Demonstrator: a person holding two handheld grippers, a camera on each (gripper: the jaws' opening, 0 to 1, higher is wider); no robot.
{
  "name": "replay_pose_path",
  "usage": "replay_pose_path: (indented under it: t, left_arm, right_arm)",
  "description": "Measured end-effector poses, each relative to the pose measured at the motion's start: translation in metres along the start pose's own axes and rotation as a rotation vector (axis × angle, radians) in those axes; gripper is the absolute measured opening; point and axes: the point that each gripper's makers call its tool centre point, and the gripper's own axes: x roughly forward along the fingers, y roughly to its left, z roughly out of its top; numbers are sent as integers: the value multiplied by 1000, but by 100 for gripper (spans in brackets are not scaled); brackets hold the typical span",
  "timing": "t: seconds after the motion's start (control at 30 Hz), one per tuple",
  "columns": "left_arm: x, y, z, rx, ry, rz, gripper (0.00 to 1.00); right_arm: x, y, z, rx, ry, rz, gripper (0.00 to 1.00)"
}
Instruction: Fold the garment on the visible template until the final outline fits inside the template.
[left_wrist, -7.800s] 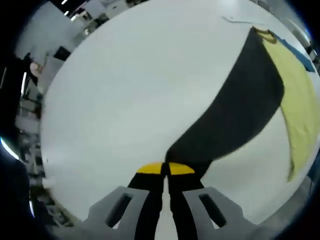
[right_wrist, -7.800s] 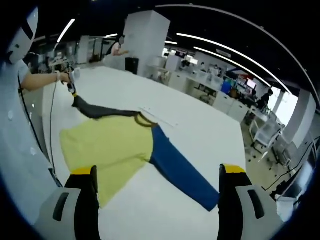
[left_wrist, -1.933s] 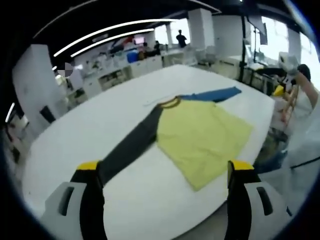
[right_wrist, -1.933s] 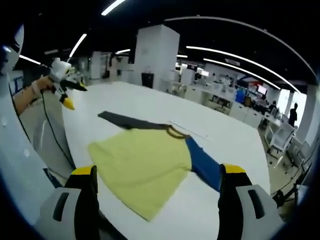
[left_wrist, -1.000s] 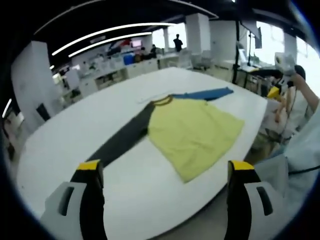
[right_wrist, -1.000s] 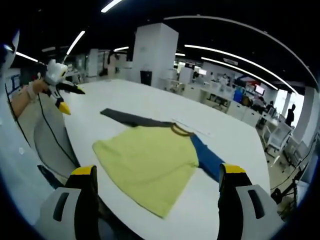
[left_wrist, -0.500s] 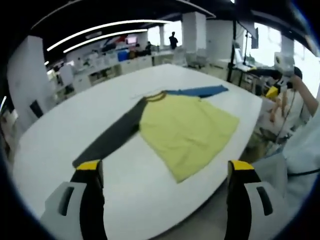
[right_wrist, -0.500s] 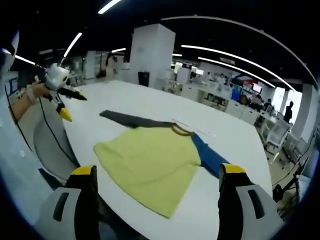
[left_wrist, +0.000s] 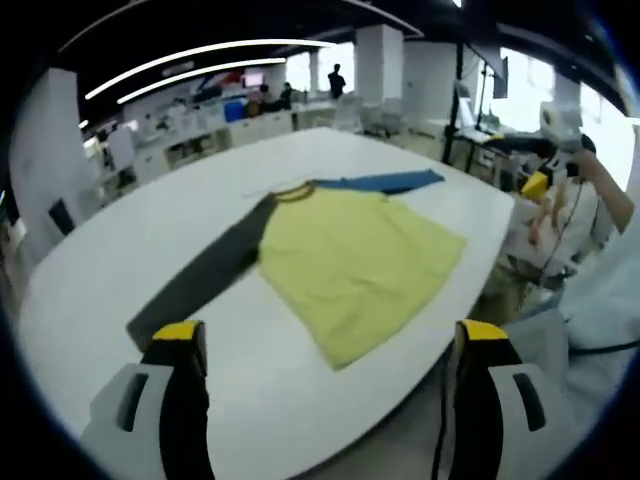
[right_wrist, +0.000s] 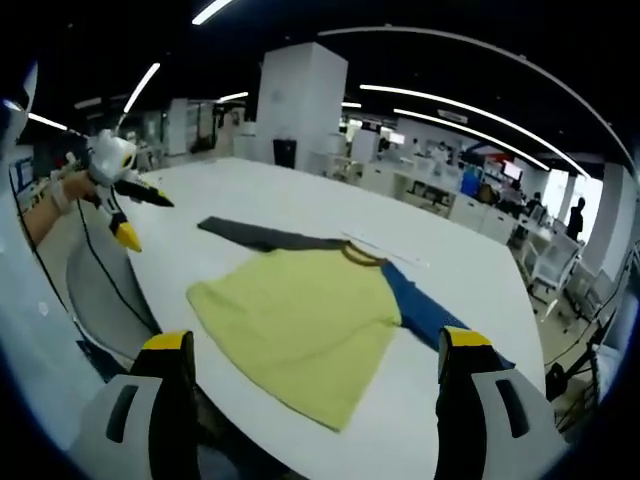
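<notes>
Right now the raglan shirt (left_wrist: 345, 255) lies flat and unfolded on the white table (left_wrist: 120, 260), its yellow body in the middle, its dark grey sleeve (left_wrist: 200, 278) stretched one way and its blue sleeve (left_wrist: 385, 182) the other. In the left gripper view the grey sleeve reaches toward the near left and the blue one runs to the far right; in the right gripper view the shirt (right_wrist: 300, 320) sits centre, the grey sleeve (right_wrist: 255, 236) far left and the blue sleeve (right_wrist: 425, 315) near right.

Both tools are held well apart from the cloth with nothing between the jaws: the left gripper (left_wrist: 330, 345) has its 2 jaws spread wide, and so does the right gripper (right_wrist: 312, 348). The left one (right_wrist: 120, 205) also appears at the left of the right gripper view, in a hand off the table's edge.

I cannot make out a template outline under the shirt, so the main risk is folding to a guessed boundary and ending oversized. The yellow hem lies close to the near table edge; a careless pull on it could drag cloth over the side. Pinching only 1 layer of a sleeve, or lifting it too fast, would likely shift the body and leave a skewed, wrinkled fold.
</notes>
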Motion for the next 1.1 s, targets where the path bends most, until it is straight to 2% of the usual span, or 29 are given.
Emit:
replay_pose_path:
  t: [0.3, 0.47, 1.1]
  left_arm:
    - [14, -9, -3, -8, 21, 5, 100]
    - [20, -17, -6, -2, 36, -17, 100]
    - [38, -25, -15, -63, 72, -48, 98]
  right_arm:
    - [-4, -9, -14, 17, 10, -11, 100]
    - [-4, -10, -22, 30, 13, -10, 100]
    - [2, -21, -49, 96, 39, -28, 100]
